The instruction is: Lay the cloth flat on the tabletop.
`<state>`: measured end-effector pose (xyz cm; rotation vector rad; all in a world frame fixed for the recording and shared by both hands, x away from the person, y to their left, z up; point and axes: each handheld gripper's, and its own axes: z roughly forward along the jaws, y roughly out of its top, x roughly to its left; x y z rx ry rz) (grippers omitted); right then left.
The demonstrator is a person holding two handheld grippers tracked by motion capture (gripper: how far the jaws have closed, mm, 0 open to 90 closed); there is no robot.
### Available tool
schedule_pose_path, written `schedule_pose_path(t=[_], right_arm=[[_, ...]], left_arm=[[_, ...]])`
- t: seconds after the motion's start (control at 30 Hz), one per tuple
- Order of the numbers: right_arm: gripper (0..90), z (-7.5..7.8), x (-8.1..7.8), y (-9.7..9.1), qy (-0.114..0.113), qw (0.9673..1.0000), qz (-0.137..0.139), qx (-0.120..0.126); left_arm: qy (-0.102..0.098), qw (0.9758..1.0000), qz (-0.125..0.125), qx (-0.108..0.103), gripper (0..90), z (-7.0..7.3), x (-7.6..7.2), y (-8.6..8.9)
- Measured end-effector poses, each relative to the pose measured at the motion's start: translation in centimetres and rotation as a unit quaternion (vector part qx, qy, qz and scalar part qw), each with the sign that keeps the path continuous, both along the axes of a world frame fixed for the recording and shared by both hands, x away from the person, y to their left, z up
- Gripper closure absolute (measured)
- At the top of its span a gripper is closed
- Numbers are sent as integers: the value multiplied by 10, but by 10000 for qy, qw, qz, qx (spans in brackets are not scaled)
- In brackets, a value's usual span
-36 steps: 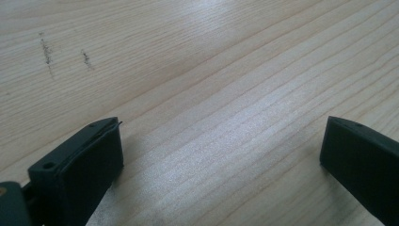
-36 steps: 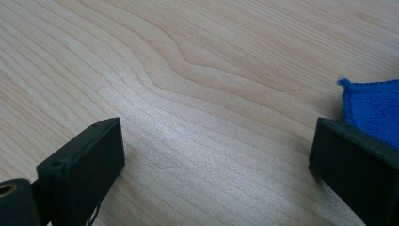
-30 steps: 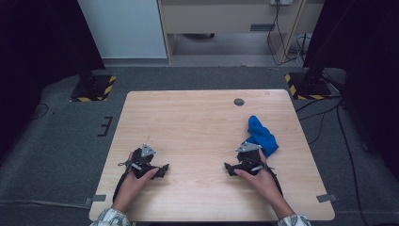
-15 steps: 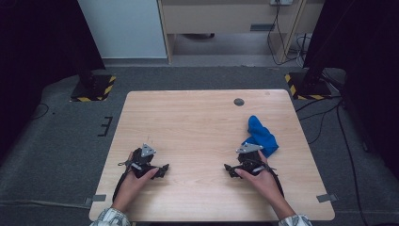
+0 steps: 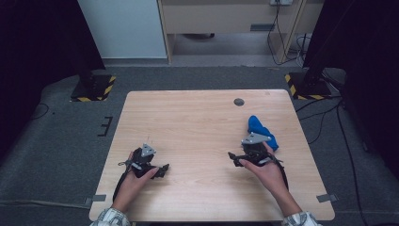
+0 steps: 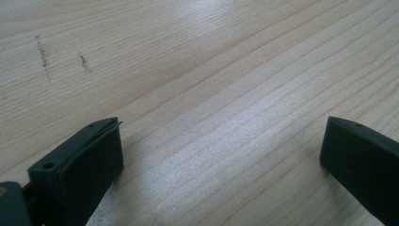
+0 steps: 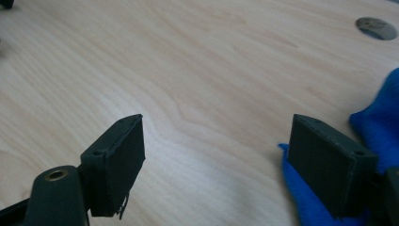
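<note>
Grey carpet surrounds a pale wooden table (image 5: 197, 122), with cabinets and dark stands behind it. On the near half, the left gripper (image 5: 162, 168) and the right gripper (image 5: 232, 156) rest low on the wood, each held in 1 of the person's hands and pointing inward toward the other, which looks like a ready pose rather than a working one. Both have their jaws spread wide with nothing between them; bare wood grain lies between the left pair. A crumpled blue cloth (image 5: 261, 130) lies just beyond the right gripper, its edge beside that gripper's outer jaw, probably the thing to be handled. Near the far edge sits a small round grommet (image 5: 239, 101). No containers stand on the table.
</note>
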<state>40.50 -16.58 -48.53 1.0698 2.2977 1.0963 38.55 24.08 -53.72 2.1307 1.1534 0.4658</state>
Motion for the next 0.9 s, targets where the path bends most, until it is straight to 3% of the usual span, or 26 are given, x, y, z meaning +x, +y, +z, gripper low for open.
schedule_pose_path(t=[0.2, 0.33, 0.47, 0.67, 0.9], right_arm=[[185, 18, 23, -17, -156, 9993, -342, -35], [233, 28, 45, -32, -195, 9978, -636, 84], [230, 30, 61, -48, -256, 9954, -921, 63], [161, 19, 57, -82, -108, 9927, -1183, 213], [110, 9, 57, -92, 7, 9909, -1317, 272]], left_arm=[[-2, 10000, -3, -3, 0, 0, 0, 0], [-5, 10000, 9, -1, 0, 0, 0, 0], [-9, 10000, 64, -2, 0, 0, -1, -1], [-7, 10000, 63, -1, 0, 0, -1, 0], [-3, 10000, 55, 10, 0, 0, -1, 0]])
